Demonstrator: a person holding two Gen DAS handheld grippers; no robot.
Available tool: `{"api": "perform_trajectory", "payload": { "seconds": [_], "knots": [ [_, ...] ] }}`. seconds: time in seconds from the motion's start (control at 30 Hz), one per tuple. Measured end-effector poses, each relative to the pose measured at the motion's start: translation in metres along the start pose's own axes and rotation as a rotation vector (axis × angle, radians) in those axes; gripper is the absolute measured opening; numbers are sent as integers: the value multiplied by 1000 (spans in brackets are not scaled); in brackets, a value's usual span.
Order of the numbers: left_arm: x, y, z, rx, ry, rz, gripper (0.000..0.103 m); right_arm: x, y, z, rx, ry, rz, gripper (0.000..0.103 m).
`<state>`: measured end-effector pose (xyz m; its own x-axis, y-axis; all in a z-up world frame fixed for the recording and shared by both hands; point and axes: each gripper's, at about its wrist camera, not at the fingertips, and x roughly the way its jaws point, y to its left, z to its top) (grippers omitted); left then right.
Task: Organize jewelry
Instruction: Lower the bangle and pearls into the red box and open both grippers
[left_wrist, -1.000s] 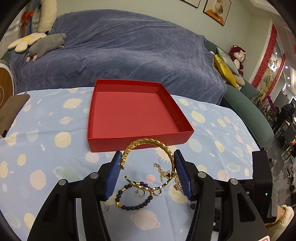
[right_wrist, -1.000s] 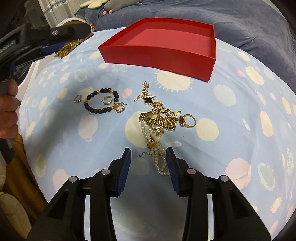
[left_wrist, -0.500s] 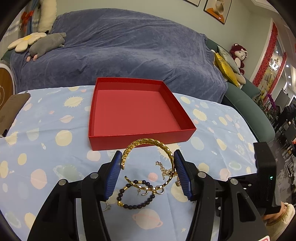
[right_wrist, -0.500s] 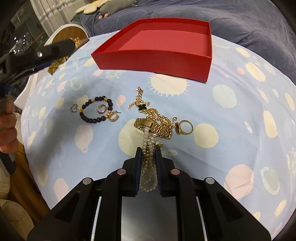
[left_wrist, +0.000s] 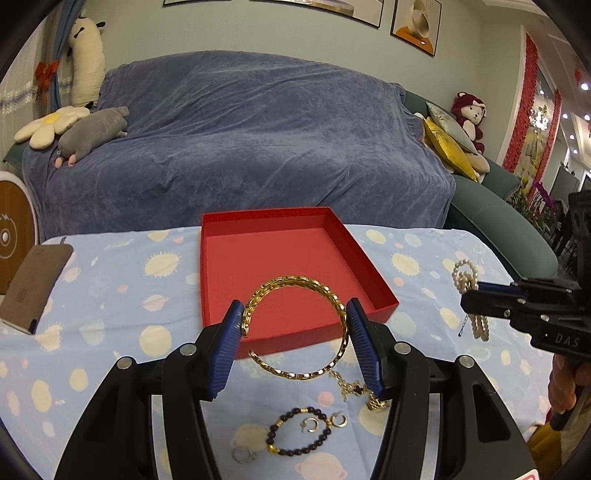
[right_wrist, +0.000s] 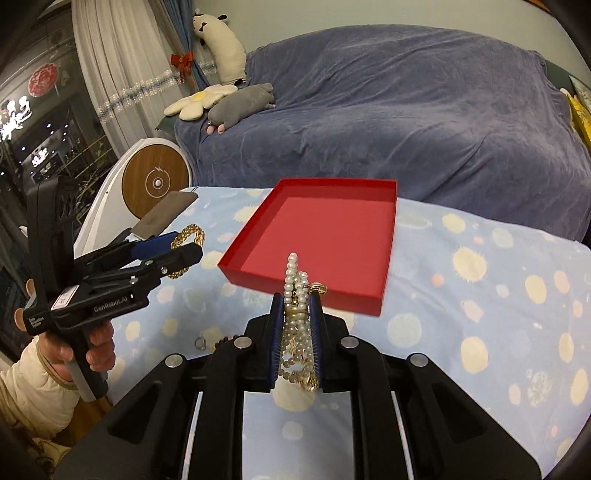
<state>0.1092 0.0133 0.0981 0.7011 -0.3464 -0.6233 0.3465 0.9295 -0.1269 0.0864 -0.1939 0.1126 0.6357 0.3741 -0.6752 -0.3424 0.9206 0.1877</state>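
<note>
Both grippers are carrying jewelry toward the empty red box (left_wrist: 258, 258) on the worktop. The left gripper (left_wrist: 295, 332), jaws clamped across a stiff gold chain-link bangle (left_wrist: 291, 284), is hovering at the box's near wall. The right gripper (right_wrist: 295, 325), jaws having just closed on a limp, bunched pearl strand (right_wrist: 295, 280), is holding it above the cloth. Each piece probably wants lowering inside the walls before release, so the smooth, rounded pearls are not spilling out.

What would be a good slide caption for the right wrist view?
Right gripper shut on a pearl bracelet, raised before the empty red box, while the left gripper holds a gold bangle.
</note>
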Motion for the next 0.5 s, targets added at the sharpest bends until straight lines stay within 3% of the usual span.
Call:
{"api": "perform_trajectory", "payload": {
  "seconds": [0.27,0.5],
  "knots": [
    [70,36,49,17,15,79,54,85,-33,60,70,34,-1,13],
    [158,55,80,-4,79,101,54,171,-70,90,104,102,-82,13]
  ]
}}
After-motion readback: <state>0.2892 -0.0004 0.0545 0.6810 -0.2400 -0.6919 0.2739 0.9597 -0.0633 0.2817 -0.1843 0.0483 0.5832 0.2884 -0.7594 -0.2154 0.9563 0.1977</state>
